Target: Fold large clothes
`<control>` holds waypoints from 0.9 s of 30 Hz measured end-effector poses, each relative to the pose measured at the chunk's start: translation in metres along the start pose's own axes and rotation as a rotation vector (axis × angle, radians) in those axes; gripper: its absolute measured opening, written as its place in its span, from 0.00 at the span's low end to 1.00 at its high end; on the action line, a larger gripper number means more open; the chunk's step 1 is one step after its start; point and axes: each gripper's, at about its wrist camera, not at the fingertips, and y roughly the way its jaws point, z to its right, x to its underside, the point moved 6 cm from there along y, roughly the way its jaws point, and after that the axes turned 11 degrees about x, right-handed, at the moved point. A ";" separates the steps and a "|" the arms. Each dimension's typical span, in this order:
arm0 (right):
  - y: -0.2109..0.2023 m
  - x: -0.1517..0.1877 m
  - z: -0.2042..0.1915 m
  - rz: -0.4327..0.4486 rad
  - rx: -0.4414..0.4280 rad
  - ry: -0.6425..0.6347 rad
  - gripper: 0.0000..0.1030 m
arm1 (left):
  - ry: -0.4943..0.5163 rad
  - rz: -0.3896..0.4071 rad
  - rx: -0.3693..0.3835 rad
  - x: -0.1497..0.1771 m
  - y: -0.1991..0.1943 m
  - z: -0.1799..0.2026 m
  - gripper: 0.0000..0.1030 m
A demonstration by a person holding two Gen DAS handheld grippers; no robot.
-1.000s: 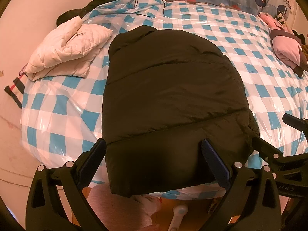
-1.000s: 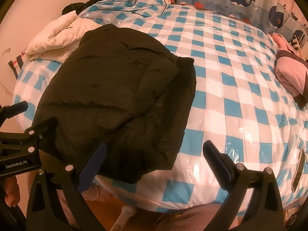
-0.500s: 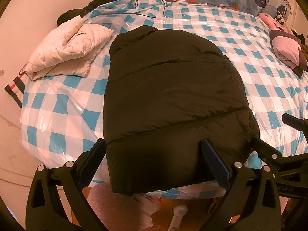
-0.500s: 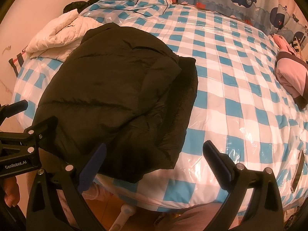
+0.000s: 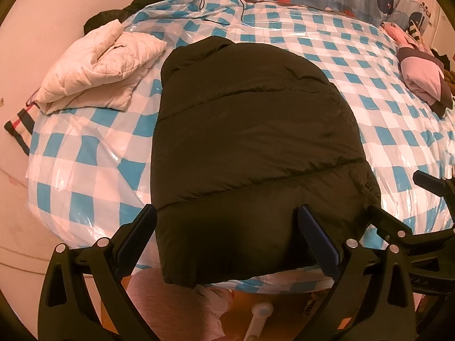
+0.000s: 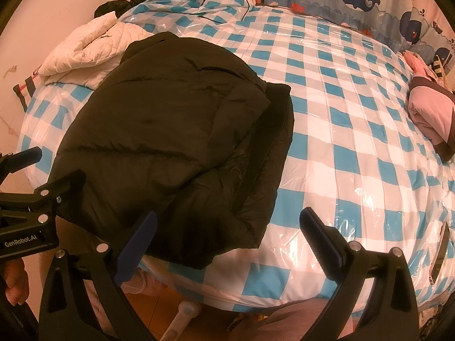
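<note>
the black puffer jacket (image 5: 250,153) lies on the bed (image 5: 369,91), on the blue-and-white checked cover, already doubled into a narrow bundle. its near hem overhangs the bed's front edge. its long axis runs away from the person, from that hem toward the far side of the bed.

the left hand-held gripper (image 5: 227,233) is released, jaws spread wide, holding nothing. it sits directly over the near hem, with the jacket straight ahead and centred between its fingers. the right hand-held gripper (image 6: 227,236) is also released and empty. the jacket lies ahead and to its left (image 6: 176,142); only the bundle's right corner falls between its fingers, and bare cover fills the remainder.

judgement: the left hand-held gripper is the nearer and better aligned. the next fold probably takes the near hem and carries it along the long axis toward the far end. the right hand-held gripper would need to shift left to reach the right corner of the hem.

a folded cream quilted garment (image 5: 96,68) lies well to the left, and a pink garment (image 6: 429,113) far right.
</note>
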 end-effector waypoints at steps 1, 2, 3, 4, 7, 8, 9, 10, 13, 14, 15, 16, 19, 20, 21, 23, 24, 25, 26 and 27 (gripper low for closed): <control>0.000 0.000 0.000 -0.001 0.000 0.001 0.93 | -0.003 0.000 0.002 0.000 0.000 0.000 0.92; 0.000 0.000 0.000 -0.001 0.000 0.000 0.93 | -0.005 0.001 0.001 0.000 0.000 -0.001 0.92; 0.000 0.001 -0.001 -0.001 0.000 0.000 0.93 | -0.006 0.001 0.002 0.000 0.000 -0.001 0.92; 0.000 0.000 0.000 -0.001 0.000 0.000 0.93 | -0.007 0.001 0.004 0.000 0.000 -0.002 0.92; 0.000 0.000 0.000 -0.001 0.000 0.000 0.93 | -0.007 0.000 0.000 0.000 0.000 -0.002 0.92; 0.000 0.000 0.000 -0.001 0.000 0.000 0.93 | -0.005 0.002 -0.002 0.000 0.000 -0.002 0.92; 0.000 0.000 -0.001 -0.001 0.000 0.000 0.93 | -0.003 0.003 -0.005 0.000 0.000 -0.002 0.92; 0.000 0.001 -0.001 -0.001 0.000 0.000 0.93 | -0.002 0.001 -0.007 -0.001 0.000 -0.003 0.92; 0.000 0.000 -0.001 -0.001 -0.001 -0.001 0.93 | 0.000 -0.001 -0.008 -0.001 0.001 -0.003 0.92; 0.000 0.000 -0.001 -0.002 -0.001 -0.001 0.93 | -0.003 -0.003 -0.003 -0.001 0.001 -0.002 0.92; 0.000 0.000 0.000 -0.002 -0.001 0.000 0.93 | -0.006 -0.004 0.000 -0.001 0.001 -0.002 0.92; 0.000 0.001 0.000 -0.003 -0.001 0.001 0.93 | -0.007 -0.007 0.010 -0.001 0.001 -0.001 0.92; 0.001 0.000 0.001 -0.002 -0.001 0.000 0.93 | -0.005 0.000 0.021 0.000 -0.001 0.001 0.92; 0.000 0.000 0.000 -0.003 -0.002 0.001 0.93 | -0.006 0.007 0.023 0.000 -0.003 0.000 0.92; 0.000 0.000 0.000 -0.003 -0.003 0.002 0.93 | -0.011 0.014 0.032 0.001 -0.004 0.001 0.92; -0.001 0.001 -0.002 -0.005 -0.003 0.003 0.93 | -0.026 0.042 0.044 0.001 -0.009 -0.001 0.92; -0.001 0.001 -0.002 -0.004 -0.003 0.003 0.93 | -0.031 0.050 0.041 0.001 -0.012 -0.002 0.92; -0.001 0.001 -0.002 -0.004 -0.003 0.003 0.93 | -0.031 0.061 0.027 0.000 -0.014 -0.004 0.92; 0.000 0.001 0.000 -0.003 -0.003 0.003 0.93 | -0.024 0.069 0.003 -0.001 -0.016 -0.005 0.92; 0.000 0.000 0.001 -0.003 -0.003 0.002 0.93 | -0.018 0.073 -0.017 -0.001 -0.017 -0.005 0.92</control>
